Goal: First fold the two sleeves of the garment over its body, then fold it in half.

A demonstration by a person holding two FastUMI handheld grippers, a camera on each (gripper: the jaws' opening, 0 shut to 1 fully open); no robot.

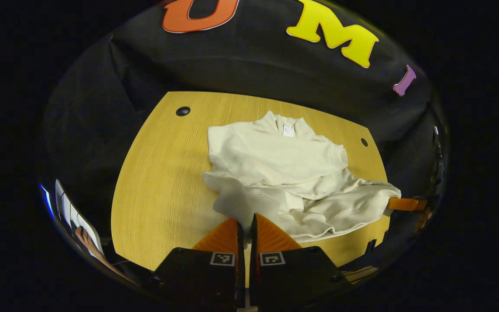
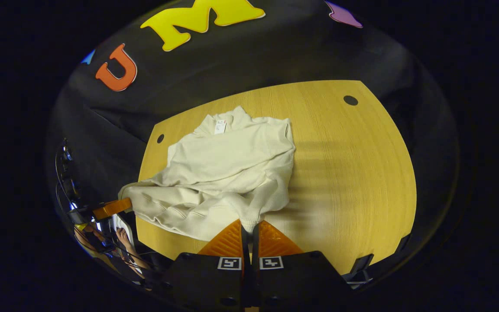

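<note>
- Cream fleece: the garment (image 1: 275, 173) lies on the wooden bench (image 1: 158, 190) straight ahead of both tools, collar at the far end, hem nearest the fingertips.
- In the left gripper view, the left tool (image 1: 246, 225) has its fingers pressed nearly together right at the near edge of the cloth; whether a bit of hem sits between them I cannot tell.
- In the right gripper view, the right tool (image 2: 249, 229) pinches a narrow tuck of the cloth where the hem corner dips between its fingers.
- Both sleeves look already laid across the body: one band of cloth crosses the chest, and a cuffed one (image 1: 362, 203) trails to the right of the left tool, its end overhanging the bench edge.
- My reading: the sleeve step looks done or nearly so, and the halving fold is what both tools at the hem suit.
- That fold would call for both hem corners held firmly, lifted level and carried away from the tools toward the collar, with the trailing cuff kept from sliding off.
- A small white tag (image 1: 288, 129) sits inside the collar; its print is too small to read. No other brand or writing on the garment is visible.
</note>
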